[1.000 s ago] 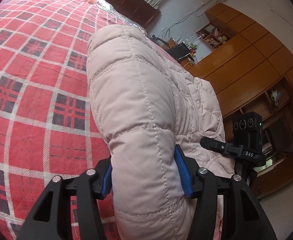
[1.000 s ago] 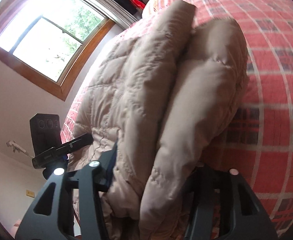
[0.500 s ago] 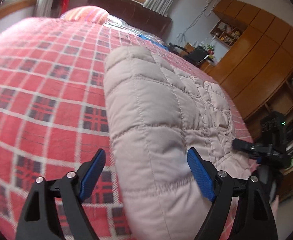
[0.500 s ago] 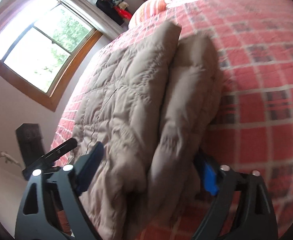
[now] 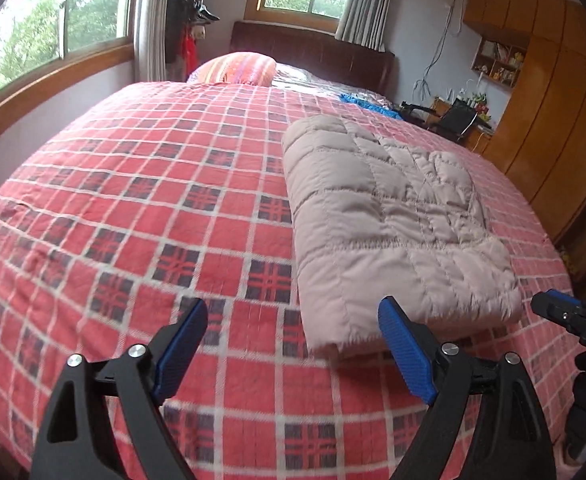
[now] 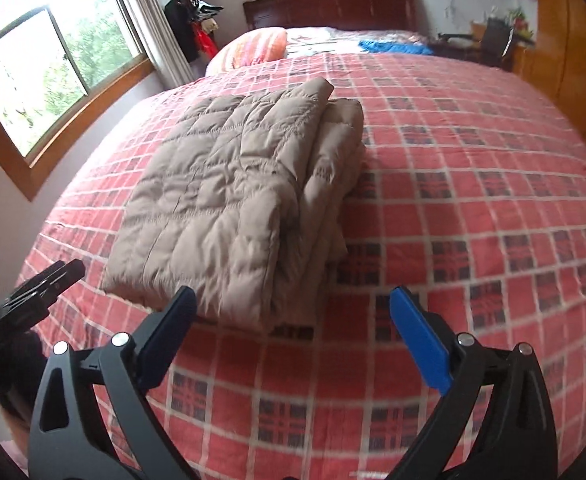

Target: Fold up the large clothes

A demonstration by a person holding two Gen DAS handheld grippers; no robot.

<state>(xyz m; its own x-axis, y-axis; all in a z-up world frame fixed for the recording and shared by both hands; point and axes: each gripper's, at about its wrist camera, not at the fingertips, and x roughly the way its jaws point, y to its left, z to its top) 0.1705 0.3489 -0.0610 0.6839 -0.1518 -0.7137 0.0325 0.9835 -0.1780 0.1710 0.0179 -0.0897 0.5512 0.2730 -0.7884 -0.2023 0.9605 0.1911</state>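
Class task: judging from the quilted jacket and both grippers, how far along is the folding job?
Done: the quilted jacket lies folded in stacked layers on the plaid bedspread. In hand: nothing; left gripper and right gripper are open and clear. Left: apparently nothing, perhaps tidying the looser side edge.

Red plaid bedspread [image 5: 141,200] covers the whole bed — striped orange pillow [image 5: 235,69] at the head edge, dark headboard [image 5: 313,54] behind it. Blue cloth [image 6: 393,47] near the far right corner. Coat rack [image 6: 191,4] between windows; wood cabinets [image 5: 549,92] along the right.
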